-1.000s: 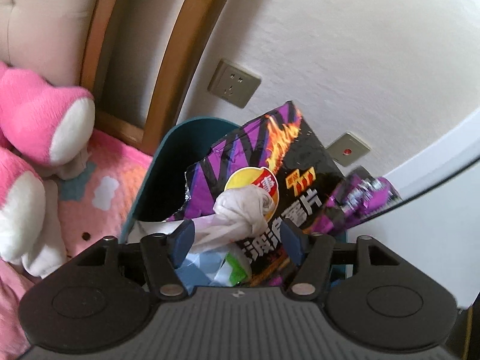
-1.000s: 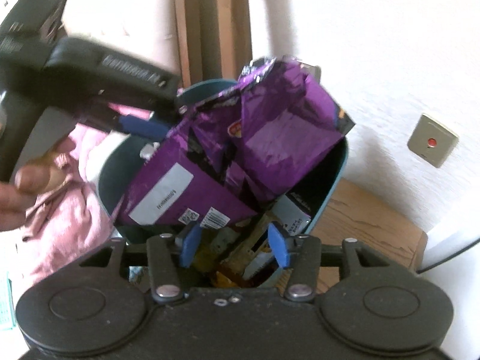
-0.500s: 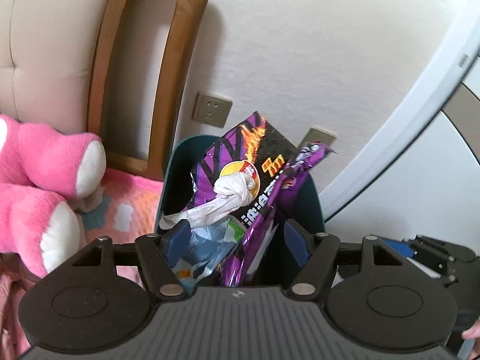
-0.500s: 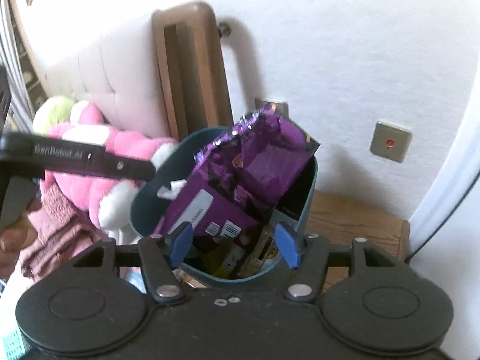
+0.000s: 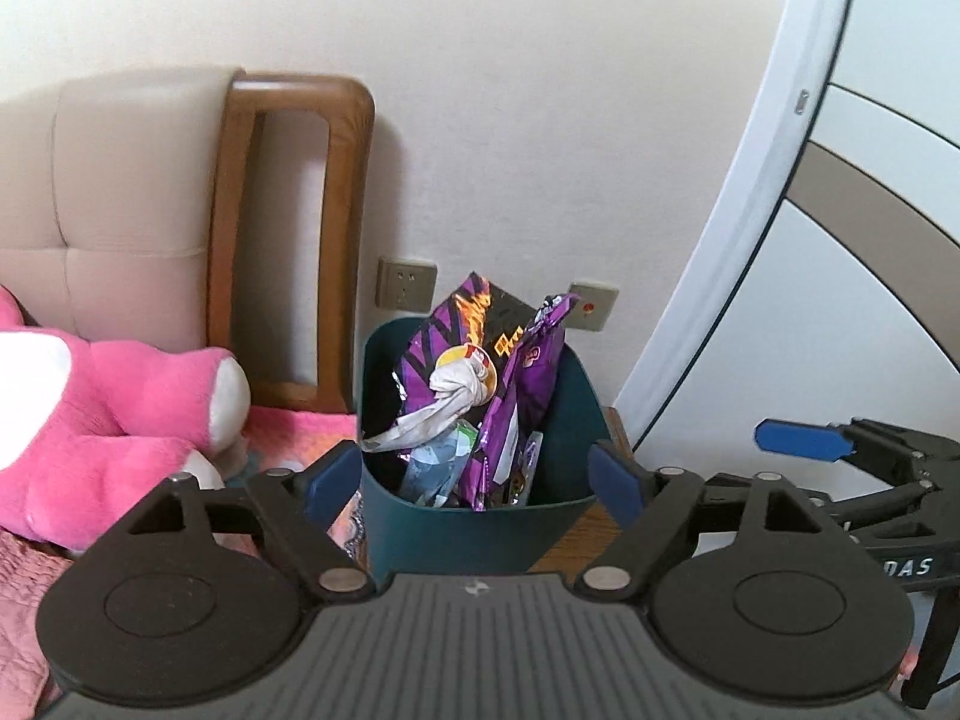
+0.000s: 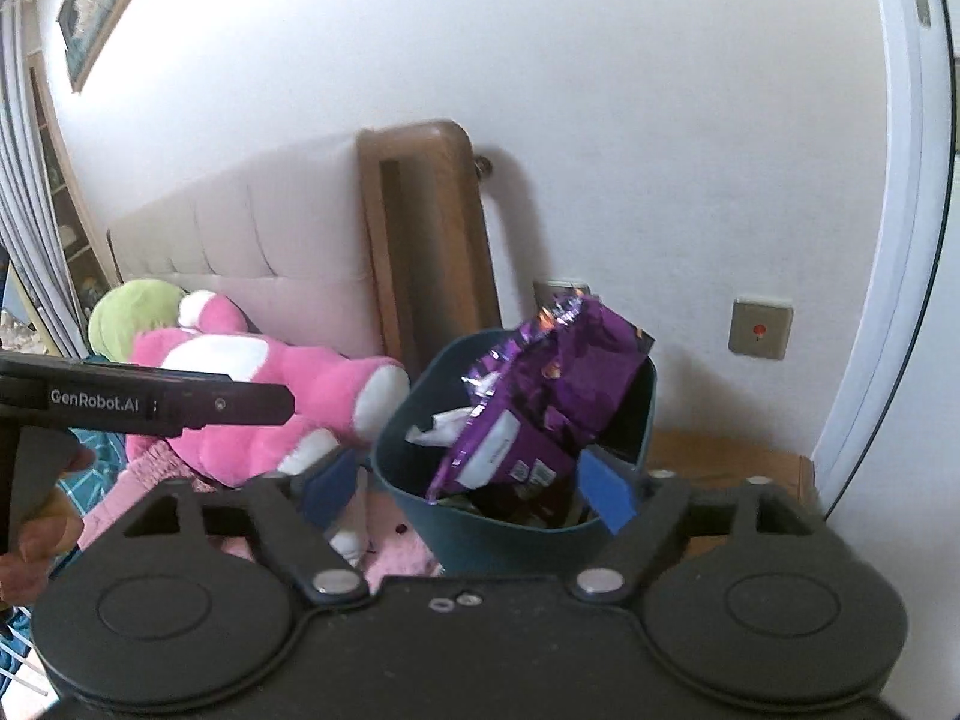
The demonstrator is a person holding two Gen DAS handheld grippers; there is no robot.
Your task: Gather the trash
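A dark teal waste bin [image 5: 480,528] [image 6: 504,525] stands by the wall, stuffed with purple snack bags [image 5: 528,378] [image 6: 552,396], a crumpled white tissue [image 5: 456,387] and other wrappers. My left gripper [image 5: 474,480] hangs above and short of the bin; its jaws are opening and hold nothing. My right gripper [image 6: 474,492] is likewise drawn back from the bin, jaws opening, nothing between them. In the left wrist view the right gripper's blue fingertip [image 5: 798,438] shows at the right. The left gripper's black body [image 6: 150,402], held by a hand, shows in the right wrist view.
A pink plush toy [image 5: 90,420] [image 6: 258,384] lies on the bed left of the bin, under a beige padded headboard with a wooden frame [image 5: 288,240]. The bin stands on a wooden nightstand [image 6: 732,456]. Wall sockets [image 5: 405,291] sit behind it, a white door frame [image 5: 762,240] to the right.
Both grippers have pulled up and back from the bin and their jaws have spread wider. The bin now looks smaller and its whole rim shows.
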